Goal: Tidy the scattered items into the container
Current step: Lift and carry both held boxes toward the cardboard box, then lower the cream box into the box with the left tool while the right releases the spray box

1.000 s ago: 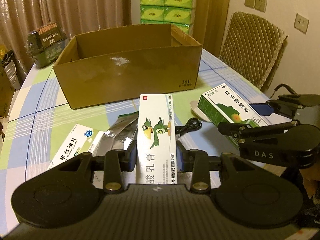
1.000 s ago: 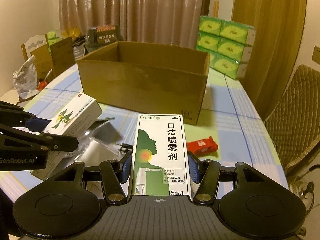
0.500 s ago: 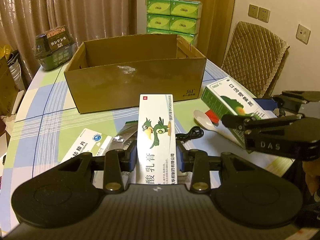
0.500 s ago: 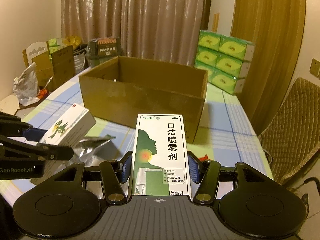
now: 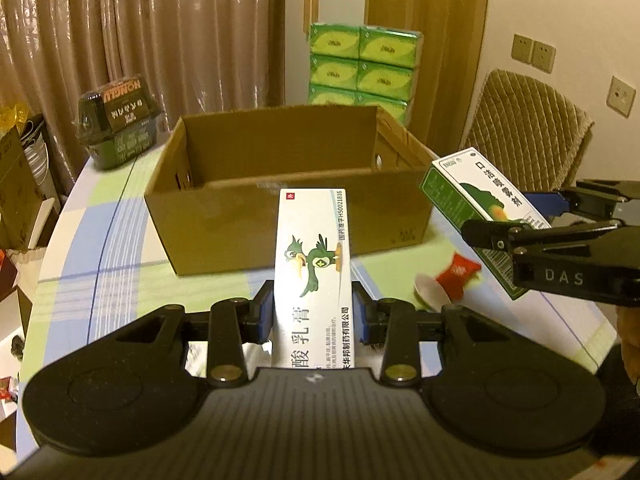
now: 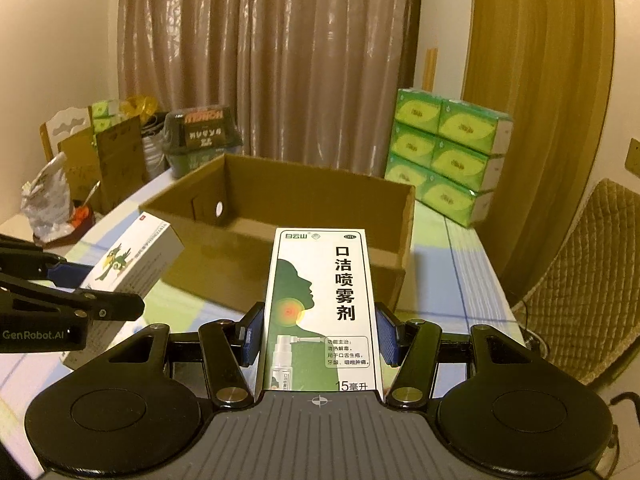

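Both tongs risen, boxes nearer carton

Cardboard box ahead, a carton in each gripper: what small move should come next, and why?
Probably carry both forward over the cardboard box rim. The left gripper clamps the bird-print ointment carton, the right gripper the mouth-spray carton, both short of the opening.
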Tool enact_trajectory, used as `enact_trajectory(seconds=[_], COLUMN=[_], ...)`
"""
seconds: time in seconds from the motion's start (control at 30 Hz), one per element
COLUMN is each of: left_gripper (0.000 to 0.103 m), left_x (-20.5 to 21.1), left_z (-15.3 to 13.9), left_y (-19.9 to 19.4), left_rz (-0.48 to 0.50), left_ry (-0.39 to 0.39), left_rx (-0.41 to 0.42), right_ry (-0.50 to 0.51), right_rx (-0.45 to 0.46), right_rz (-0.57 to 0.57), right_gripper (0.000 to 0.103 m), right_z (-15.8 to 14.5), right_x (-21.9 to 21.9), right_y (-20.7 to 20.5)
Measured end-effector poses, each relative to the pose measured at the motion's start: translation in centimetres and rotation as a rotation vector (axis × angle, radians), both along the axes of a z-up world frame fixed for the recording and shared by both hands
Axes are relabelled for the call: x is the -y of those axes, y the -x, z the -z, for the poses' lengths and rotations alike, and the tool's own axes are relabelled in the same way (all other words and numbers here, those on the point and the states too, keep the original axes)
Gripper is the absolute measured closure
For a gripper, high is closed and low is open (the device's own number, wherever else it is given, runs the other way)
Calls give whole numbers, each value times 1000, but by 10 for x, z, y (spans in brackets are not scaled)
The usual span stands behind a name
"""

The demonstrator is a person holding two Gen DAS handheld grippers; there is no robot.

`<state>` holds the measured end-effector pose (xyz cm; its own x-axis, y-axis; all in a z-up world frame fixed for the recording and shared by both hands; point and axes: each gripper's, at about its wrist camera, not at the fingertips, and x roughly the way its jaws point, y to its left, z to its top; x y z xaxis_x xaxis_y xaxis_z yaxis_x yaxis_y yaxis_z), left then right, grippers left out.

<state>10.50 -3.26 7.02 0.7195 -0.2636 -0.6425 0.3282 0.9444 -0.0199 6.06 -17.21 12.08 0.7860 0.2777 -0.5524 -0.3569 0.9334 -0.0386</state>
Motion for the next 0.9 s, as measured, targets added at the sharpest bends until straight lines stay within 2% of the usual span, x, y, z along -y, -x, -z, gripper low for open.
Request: enact_trajectory(seconds=[0.57,0.9], left_gripper=[70,70], left_x=[-8,-13], left_z=[-11,-16], left_y=[-95,-154], left_rz=[-28,-37], left_ry=[63,66], left_rx=[-16,-11], right_ry=[-46,-42], right_rx=[-31,-28], right_rz=[11,23], right_gripper=[50,50], right_z=[-7,-8], right_x=[-15,-18], right_y=[-97,-143])
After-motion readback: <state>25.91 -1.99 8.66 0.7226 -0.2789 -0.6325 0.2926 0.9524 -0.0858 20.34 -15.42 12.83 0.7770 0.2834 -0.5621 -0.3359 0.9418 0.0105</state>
